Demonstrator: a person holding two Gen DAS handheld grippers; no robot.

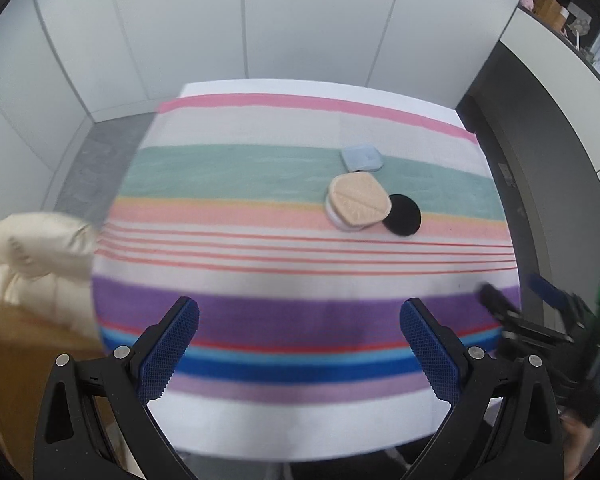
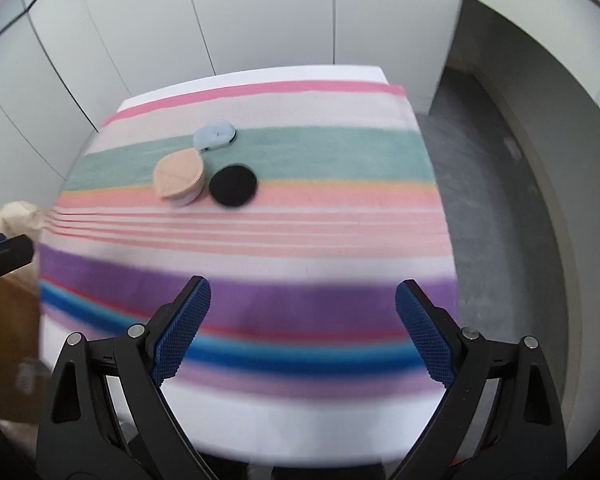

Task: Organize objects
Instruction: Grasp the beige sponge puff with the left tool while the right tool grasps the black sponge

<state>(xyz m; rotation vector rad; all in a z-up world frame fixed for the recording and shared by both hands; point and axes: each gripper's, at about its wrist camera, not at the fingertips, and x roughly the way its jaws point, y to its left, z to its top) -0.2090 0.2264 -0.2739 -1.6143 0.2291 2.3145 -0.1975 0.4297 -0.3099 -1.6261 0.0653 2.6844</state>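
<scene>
Both grippers, left (image 1: 300,344) and right (image 2: 303,330), hung empty with jaws spread over the striped surface (image 1: 260,316), pads untouched: black disc (image 2: 233,185) beside beige puff (image 2: 179,178), blue case (image 2: 215,135) behind — reach next, I'd say.

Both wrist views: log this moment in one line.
left claw open | right claw open | beige puff, black pad, blue case untouched

A beige puff (image 1: 359,203) lies flat between a pale blue puff (image 1: 362,157) and a black round pad (image 1: 402,215).
</scene>
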